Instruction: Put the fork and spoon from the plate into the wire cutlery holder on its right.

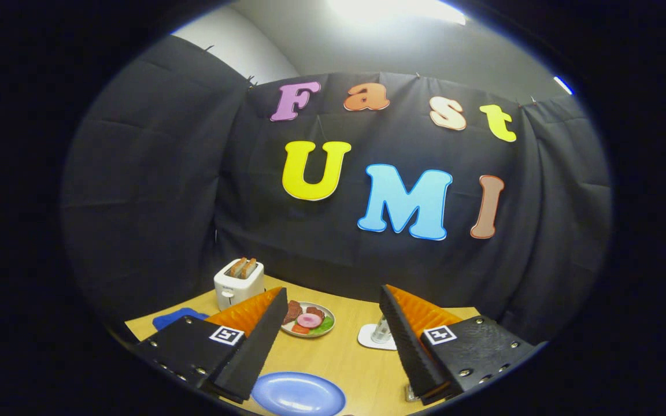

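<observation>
In the gripper view we see the gripper [333, 309] held above a wooden table [362, 370], its two fingers [252, 341] spread wide with nothing between them. Low between the fingers lies a blue plate [298, 394]; we cannot make out a fork or spoon on it. Beyond the fingers stands a small plate of food [309, 319], and behind the left finger a white toaster [239, 283] with two bread slices. By the right finger, a glass object on a white coaster [377, 337]; we cannot tell the wire holder.
</observation>
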Demonstrator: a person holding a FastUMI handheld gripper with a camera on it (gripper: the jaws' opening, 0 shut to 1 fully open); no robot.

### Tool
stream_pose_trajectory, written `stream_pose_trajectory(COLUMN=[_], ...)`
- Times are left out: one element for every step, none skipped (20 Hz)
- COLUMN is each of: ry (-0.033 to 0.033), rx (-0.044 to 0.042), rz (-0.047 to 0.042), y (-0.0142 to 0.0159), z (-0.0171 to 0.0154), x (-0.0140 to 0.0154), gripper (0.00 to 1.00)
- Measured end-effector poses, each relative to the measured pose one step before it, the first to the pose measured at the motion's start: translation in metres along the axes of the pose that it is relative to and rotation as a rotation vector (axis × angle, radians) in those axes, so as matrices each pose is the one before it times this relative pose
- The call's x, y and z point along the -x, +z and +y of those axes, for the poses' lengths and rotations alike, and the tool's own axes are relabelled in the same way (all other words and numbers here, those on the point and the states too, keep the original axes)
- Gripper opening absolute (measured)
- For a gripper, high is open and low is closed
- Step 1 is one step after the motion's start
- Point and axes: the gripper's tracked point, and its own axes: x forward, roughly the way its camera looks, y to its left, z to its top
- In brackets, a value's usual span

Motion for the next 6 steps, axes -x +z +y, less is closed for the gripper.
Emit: stream_pose_trajectory(ry=[-0.00865, -0.00440, -0.00549, -0.00119, 0.00497, 0.00657], rx=[-0.00646, 0.00778, 0.01027, -0.00046, -0.00668, -0.00854], rz=[-0.01735, -0.01223, -0.01428, -0.01631, -0.00659, 0.00209], y=[0.00152, 0.00025, 0.00155, 0.00189, -0.00032, -0.00293], z=[0.00081, 0.00061, 0.00281, 0.00481, 0.00631, 0.00543], x=[-0.00051, 0.00070, 0.00071, 0.00029, 0.00050, 0.00150], gripper=[0.98, 0.97, 0.97, 0.97, 0.97, 0.97])
